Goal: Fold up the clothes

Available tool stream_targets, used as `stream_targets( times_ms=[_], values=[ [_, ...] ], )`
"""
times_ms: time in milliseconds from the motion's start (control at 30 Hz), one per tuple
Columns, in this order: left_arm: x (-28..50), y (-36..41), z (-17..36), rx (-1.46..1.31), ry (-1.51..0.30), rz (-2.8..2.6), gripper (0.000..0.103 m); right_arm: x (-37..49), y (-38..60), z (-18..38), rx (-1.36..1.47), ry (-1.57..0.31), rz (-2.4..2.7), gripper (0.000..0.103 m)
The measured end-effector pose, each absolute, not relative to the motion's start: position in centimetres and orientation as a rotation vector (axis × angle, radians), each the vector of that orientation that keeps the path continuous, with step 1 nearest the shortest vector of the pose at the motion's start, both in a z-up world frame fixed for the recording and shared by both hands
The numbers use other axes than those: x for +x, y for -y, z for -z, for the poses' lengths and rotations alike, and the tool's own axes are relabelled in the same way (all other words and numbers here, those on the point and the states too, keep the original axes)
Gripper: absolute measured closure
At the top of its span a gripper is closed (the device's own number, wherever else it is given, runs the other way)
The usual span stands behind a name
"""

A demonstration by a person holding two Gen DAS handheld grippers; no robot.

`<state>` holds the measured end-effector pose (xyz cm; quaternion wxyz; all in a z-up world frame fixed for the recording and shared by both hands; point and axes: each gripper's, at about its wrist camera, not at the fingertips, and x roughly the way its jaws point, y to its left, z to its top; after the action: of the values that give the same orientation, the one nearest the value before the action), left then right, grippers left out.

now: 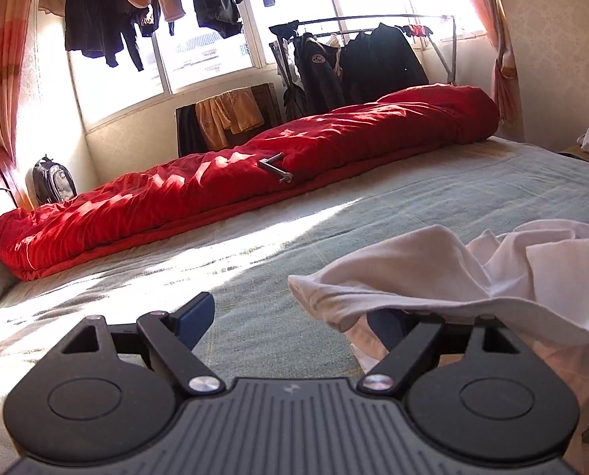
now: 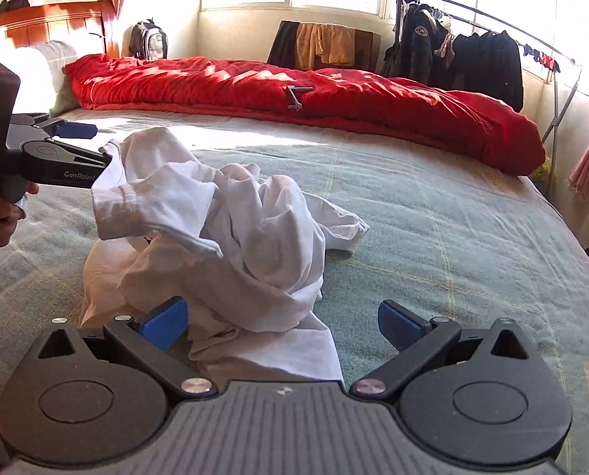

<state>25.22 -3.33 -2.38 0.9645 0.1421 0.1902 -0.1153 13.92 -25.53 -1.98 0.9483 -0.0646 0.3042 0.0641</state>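
A big green bed (image 2: 433, 213) fills the sunny room. A crumpled white shirt (image 2: 231, 229) lies on it. The left gripper (image 1: 294, 316) is spread wide, shirt draped over one finger. The right gripper (image 2: 282, 322) gapes wide, holding nothing, at the shirt's near edge. A red quilt (image 2: 294, 91) lies behind.

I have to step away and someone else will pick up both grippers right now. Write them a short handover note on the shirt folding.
Left hand-held gripper: open, a fold of the white shirt draped over its right finger.
Right hand-held gripper: open, the shirt's near edge between its fingers, not gripped.
Shirt: crumpled in a heap on the green bedspread, in front of the red quilt.
Done: nothing folded.
Left: spread it flat, then fold.
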Motion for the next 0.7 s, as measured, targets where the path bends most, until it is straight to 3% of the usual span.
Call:
stream_targets(
  times_ms=[100, 300, 400, 467, 533, 700],
  values=[
    [24.6, 3.6, 3.1, 0.326, -0.359, 0.251, 0.019, 14.8, 24.4, 2.3, -0.234, -0.583, -0.15, 0.004],
    [23.3, 3.3, 3.7, 0.399, -0.354, 0.276, 0.019, 13.7, 21.0, 2.9, -0.547, -0.453, -0.195, 0.032],
    [23.0, 2.6, 3.6, 0.392, -0.373, 0.281, 0.019, 13.9, 20.4, 2.5, -0.578, -0.438, -0.2, 0.048],
    [22.3, 2.3, 3.6, 0.39, -0.378, 0.288, 0.019, 14.2, 20.1, 2.1, -0.59, -0.433, -0.202, 0.074],
    [21.4, 2.0, 3.6, 0.385, -0.385, 0.298, 0.019, 14.4, 19.8, 1.8, -0.602, -0.427, -0.204, 0.086],
    [19.3, 1.3, 3.9, 0.413, -0.377, 0.346, 0.019, 14.9, 19.6, 0.7, -0.606, -0.415, -0.2, 0.087]
  ],
)
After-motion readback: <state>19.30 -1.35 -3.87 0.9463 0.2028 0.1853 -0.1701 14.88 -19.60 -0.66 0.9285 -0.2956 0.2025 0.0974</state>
